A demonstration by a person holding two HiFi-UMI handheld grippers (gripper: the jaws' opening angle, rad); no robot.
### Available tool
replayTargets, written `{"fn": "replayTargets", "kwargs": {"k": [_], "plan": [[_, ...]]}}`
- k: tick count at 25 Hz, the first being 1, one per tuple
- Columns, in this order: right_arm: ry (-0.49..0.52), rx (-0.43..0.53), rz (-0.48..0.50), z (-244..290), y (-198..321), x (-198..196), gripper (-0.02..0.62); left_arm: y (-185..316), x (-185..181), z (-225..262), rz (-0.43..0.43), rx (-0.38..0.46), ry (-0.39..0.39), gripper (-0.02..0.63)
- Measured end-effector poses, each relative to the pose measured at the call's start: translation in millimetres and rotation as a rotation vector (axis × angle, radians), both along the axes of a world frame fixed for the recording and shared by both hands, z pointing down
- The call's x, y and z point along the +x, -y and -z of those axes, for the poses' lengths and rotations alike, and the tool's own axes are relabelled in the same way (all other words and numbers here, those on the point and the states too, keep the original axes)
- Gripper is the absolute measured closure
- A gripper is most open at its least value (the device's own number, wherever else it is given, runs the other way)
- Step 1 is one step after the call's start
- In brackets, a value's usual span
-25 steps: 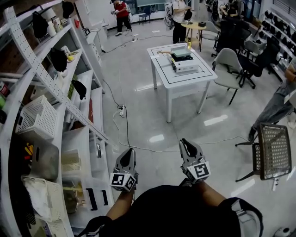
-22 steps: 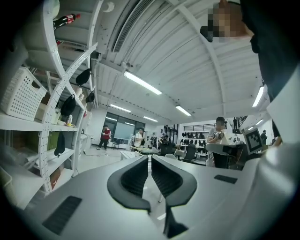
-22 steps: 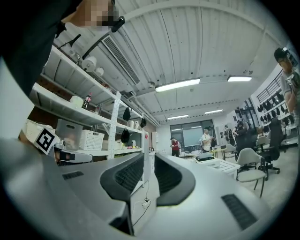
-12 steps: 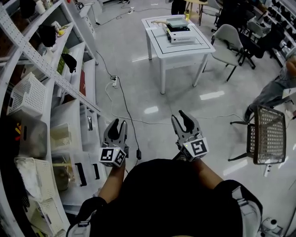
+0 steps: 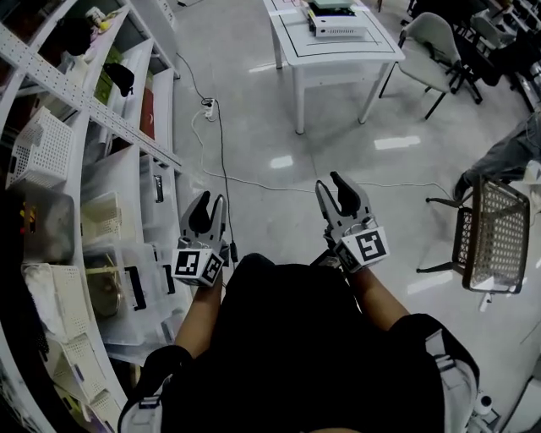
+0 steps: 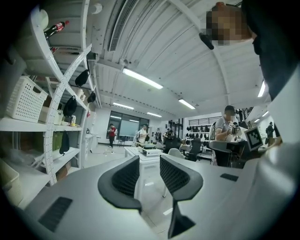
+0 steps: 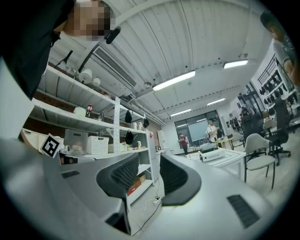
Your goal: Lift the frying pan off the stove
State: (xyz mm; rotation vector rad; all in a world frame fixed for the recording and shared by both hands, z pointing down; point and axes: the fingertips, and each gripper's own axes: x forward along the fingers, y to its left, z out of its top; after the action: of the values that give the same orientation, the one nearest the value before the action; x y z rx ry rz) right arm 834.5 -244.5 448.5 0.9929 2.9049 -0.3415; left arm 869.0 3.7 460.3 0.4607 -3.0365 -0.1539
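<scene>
I cannot pick out the frying pan in any view. The likeliest place for it is the white box-shaped appliance [image 5: 340,25] on the white square surface [image 5: 372,52] far off at twelve o'clock, but its top is cut by the frame edge and too small to read. A grey chair [image 5: 431,38] stands just beside that surface at one o'clock. Both my tools are well apart from it, held over the glossy grey floor [image 5: 279,194] close to my black shirt [image 5: 287,355]. The left gripper [image 5: 211,203] has its dark ribbed fingers [image 6: 124,180] spread, with only the distant room showing between them. The right gripper [image 5: 331,184] likewise has its fingers [image 7: 173,180] spread with nothing in the gap. A black cable [image 5: 221,144] runs across the floor from a white power strip [image 5: 209,106] at eleven o'clock down toward my left gripper. The tall white metal shelving rack [image 5: 93,110] fills nine o'clock, carrying a white slotted plastic basket [image 5: 38,148]. A black mesh chair [image 5: 490,245] sits at three o'clock.
</scene>
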Motion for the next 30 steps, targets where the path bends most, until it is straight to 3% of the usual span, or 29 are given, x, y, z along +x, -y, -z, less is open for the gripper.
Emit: {"fn": "replayTargets", "kwargs": {"k": [6,12,16,26,30], "plan": [[-0.046,0.035,0.021,-25,-7,-15,0.454,-4,-10,-16,0.012,0.002,-0.044,0.472],[-0.061,0.050,0.007,-38,-25,-54,0.454,-28,-58,-26,0.015,0.023,-0.038,0.472],[-0.077,0.071,-0.002,-37,-50,-94,0.454,-55,-104,-26,0.005,0.043,-0.034,0.472],[-0.002,0.094,0.016,-15,-142,-246,0.454,-127,-264,-32,-0.065,0.061,-0.018,0.471],[0.004,0.080,0.020,-9,-177,-290,0.454,-149,-311,-31,-0.085,0.078,-0.015,0.471]]}}
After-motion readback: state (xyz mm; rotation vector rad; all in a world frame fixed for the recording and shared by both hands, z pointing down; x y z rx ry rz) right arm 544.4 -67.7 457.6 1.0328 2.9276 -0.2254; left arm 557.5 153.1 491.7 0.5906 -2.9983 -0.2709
